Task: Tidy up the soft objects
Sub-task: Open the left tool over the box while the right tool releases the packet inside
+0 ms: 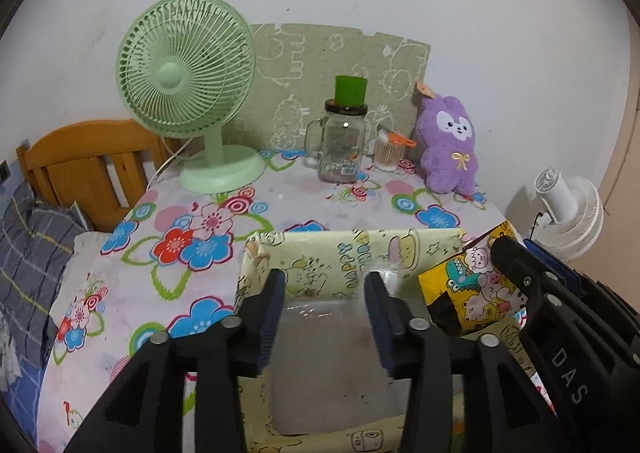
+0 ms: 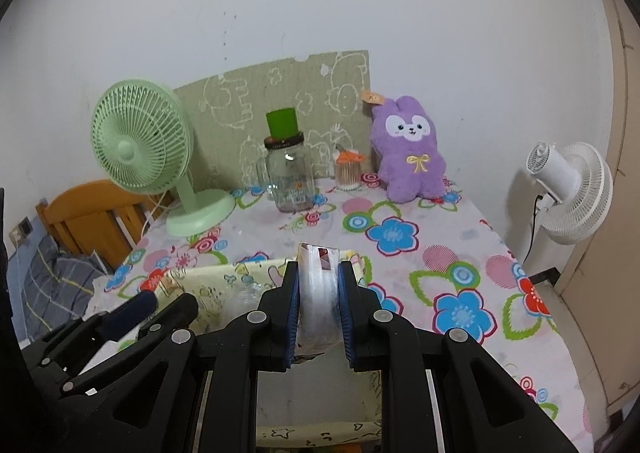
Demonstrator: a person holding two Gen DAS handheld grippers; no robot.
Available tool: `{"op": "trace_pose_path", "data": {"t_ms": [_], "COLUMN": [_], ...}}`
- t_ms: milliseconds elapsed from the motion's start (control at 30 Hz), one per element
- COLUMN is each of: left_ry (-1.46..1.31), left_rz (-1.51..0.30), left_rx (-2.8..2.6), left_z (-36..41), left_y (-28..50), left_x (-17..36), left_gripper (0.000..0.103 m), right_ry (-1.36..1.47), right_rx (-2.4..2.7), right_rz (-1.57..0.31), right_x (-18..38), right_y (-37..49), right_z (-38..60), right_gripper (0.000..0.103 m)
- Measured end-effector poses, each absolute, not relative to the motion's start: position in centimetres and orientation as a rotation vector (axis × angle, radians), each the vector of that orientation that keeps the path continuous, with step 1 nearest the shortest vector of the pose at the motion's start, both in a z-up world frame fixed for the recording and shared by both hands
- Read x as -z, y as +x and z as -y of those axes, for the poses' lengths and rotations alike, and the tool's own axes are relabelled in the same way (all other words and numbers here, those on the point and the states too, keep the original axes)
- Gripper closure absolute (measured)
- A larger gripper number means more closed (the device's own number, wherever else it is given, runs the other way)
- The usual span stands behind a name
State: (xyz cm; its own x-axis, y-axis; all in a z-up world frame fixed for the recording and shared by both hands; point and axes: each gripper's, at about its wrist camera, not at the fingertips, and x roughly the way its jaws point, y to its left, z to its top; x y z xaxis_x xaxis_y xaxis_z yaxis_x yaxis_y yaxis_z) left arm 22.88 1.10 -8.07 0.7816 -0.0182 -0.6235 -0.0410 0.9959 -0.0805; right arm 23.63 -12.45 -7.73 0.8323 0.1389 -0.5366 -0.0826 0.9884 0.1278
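A purple plush rabbit (image 1: 450, 141) sits against the wall at the back right of the table; it also shows in the right wrist view (image 2: 410, 149). My left gripper (image 1: 326, 281) is open and empty, held over an open yellow cartoon-print box (image 1: 340, 253). My right gripper (image 2: 318, 273) is shut on a soft cartoon-print tissue pack (image 2: 318, 285), seen as a yellow printed pack (image 1: 476, 285) in the left wrist view. It holds the pack over the box's right side (image 2: 216, 281).
A green desk fan (image 1: 188, 93), a glass jar with a green cup on top (image 1: 344, 141) and a cotton-swab tub (image 1: 388, 151) stand at the back. A white floor fan (image 2: 568, 193) stands right of the table. A wooden bed headboard (image 1: 84, 165) is at left.
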Motion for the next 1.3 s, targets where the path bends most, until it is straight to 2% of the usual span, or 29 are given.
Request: {"op": "trace_pose_path", "data": {"t_ms": [33,67,533,600,633,667,733,800,1000,1300], "left_ry": [-0.087,-0.080,-0.075,-0.076,-0.076,-0.076,-0.079,-0.082,-0.073,-0.056], "left_rz": [-0.678,-0.679,-0.699,-0.699,-0.698,-0.698,-0.693,-0.687,-0.663,-0.600], "left_rx": [-0.021,-0.036,-0.022,-0.020,-0.021,-0.022,-0.020,-0.016,0.023,-0.010], "left_z": [-1.1,-1.3,-1.3,-1.3,-1.3,-1.3,-1.3,-1.3,-1.1,-1.0], "left_y": [22.9,22.8,21.8,21.5,21.4,21.2,20.9,20.5,19.1,16.5], "left_x": [8.2,8.3,8.7,8.6,8.6,8.5,8.3,8.1,7.0,5.1], "left_gripper": [0.040,0.034,0.022,0.022,0.021,0.021,0.021,0.020,0.019,0.003], "right_ry": [0.098,0.098,0.101,0.095,0.093,0.091,0.087,0.077,0.059,0.039], "right_rx": [-0.120,-0.118,-0.174,-0.177,-0.178,-0.177,-0.163,-0.158,-0.155,-0.158], "right_rz": [-0.580,-0.583,-0.620,-0.621,-0.618,-0.609,-0.581,-0.567,-0.522,-0.468], "right_x": [7.9,8.0,8.7,8.7,8.6,8.5,8.2,7.8,6.5,4.6], "right_y": [23.7,23.7,23.8,23.6,23.4,23.1,22.5,22.0,20.2,17.3], "right_z": [12.3,12.3,12.1,11.9,11.9,11.9,12.0,11.9,12.0,12.0], "right_gripper": [0.082,0.082,0.076,0.071,0.059,0.043,0.030,0.028,0.012,0.001]}}
